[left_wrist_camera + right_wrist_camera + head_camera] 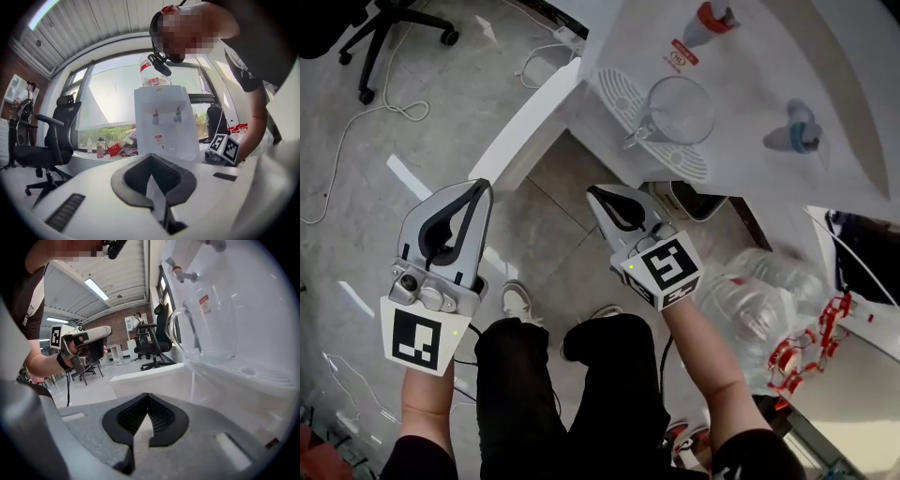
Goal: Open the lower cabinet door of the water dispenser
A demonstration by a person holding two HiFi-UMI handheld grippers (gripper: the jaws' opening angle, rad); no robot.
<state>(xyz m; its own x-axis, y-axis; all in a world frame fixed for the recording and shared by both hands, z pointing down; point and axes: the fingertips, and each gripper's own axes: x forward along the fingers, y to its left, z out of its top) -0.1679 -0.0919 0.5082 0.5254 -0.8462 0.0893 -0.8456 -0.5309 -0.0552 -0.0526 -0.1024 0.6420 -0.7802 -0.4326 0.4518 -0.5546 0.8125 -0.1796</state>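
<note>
The white water dispenser [741, 103] stands at the top right of the head view, with a glass pitcher [675, 111] on its drip tray. Its lower cabinet door [530, 120] stands swung out to the left, away from the body. My right gripper [592, 191] is shut and empty, with its tip just below the dispenser's open base. My left gripper [481, 185] is also shut and empty, close to the door's free end. The right gripper view shows the door [150, 376], the pitcher [206, 319] and the left gripper [86, 341]. The left gripper view shows the dispenser [164, 122] ahead.
An office chair [384, 28] and loose cables [366, 122] lie on the floor at the upper left. Empty water bottles [755, 291] and red parts [806, 347] sit at the right. The person's legs [572, 394] are below the grippers. A bystander [137, 319] stands far off.
</note>
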